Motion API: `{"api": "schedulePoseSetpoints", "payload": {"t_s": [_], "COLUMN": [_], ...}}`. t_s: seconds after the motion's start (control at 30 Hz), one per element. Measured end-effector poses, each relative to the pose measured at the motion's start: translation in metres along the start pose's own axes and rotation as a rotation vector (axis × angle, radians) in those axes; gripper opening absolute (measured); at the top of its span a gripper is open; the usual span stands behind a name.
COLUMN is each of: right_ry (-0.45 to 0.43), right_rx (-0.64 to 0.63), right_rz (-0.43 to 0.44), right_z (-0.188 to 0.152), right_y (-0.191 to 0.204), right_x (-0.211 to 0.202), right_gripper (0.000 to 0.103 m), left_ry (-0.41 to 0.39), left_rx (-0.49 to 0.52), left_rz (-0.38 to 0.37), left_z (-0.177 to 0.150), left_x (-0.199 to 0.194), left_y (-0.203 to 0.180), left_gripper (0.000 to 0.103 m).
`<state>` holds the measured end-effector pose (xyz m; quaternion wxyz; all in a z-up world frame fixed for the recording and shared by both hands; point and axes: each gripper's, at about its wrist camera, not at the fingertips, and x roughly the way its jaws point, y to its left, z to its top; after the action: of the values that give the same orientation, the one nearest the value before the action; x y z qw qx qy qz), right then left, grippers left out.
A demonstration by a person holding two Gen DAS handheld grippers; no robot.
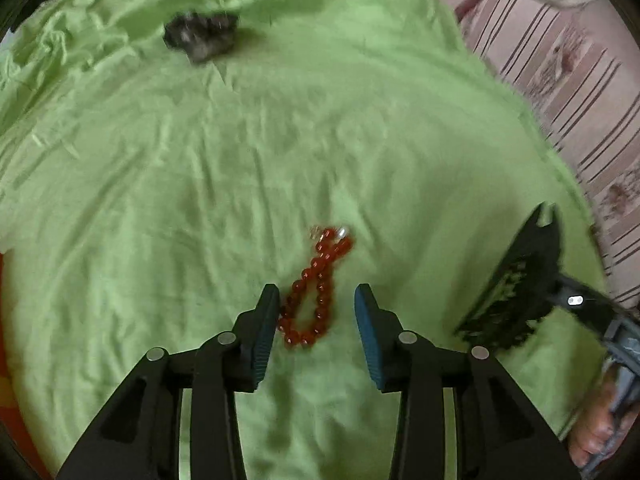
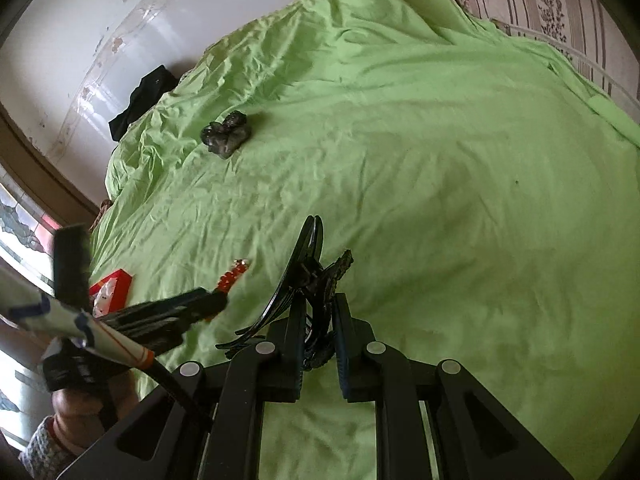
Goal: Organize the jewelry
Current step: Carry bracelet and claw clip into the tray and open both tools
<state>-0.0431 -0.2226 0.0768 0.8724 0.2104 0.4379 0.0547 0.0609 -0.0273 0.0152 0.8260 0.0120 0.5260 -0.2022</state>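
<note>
On the bed [image 1: 160, 184]: red bead bracelet [image 1: 310, 292] is lying on green sheet.
Left gripper [image 1: 316, 312]: tilting downward, jaws apart, straddling the bracelet without pressing it.
Right gripper [image 2: 318, 336]: angling down, clamping a black hair claw clip [image 2: 308, 276].
Hard to make out: dark blurred bundle [image 1: 202, 38] farther up the sheet.

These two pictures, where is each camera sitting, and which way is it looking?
Left wrist: rides on the left claw, looking down at a red bead bracelet lying between its open fingers on the green sheet; the right claw shows at right.
Right wrist: rides on the right claw, shut on a black hair clip; the left claw and a hand show at left.
Shared: sheet, bracelet, clip, dark bundle.
</note>
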Motion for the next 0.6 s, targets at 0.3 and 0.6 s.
{"api": "schedulePoseSetpoints", "payload": {"t_s": [0.3,0.6], "right_ry": [-0.02,-0.045], "right_rx": [-0.027,-0.14], "right_rz": [-0.002,0.036], "right_z": [0.001,-0.007], "right_y": [0.006,0.063], "right_x": [-0.007,-0.037], "right_gripper": [0.014,0.014], "left_ry": [-0.11,-0.29], "left_rx": [-0.042,-0.139], "left_rz": [-0.001,-0.036], "left_z": [-0.016,-0.062], "left_x": [-0.06,-0.196], "left_y": [-0.002,0.043], "left_gripper": [0.007,0.007]}}
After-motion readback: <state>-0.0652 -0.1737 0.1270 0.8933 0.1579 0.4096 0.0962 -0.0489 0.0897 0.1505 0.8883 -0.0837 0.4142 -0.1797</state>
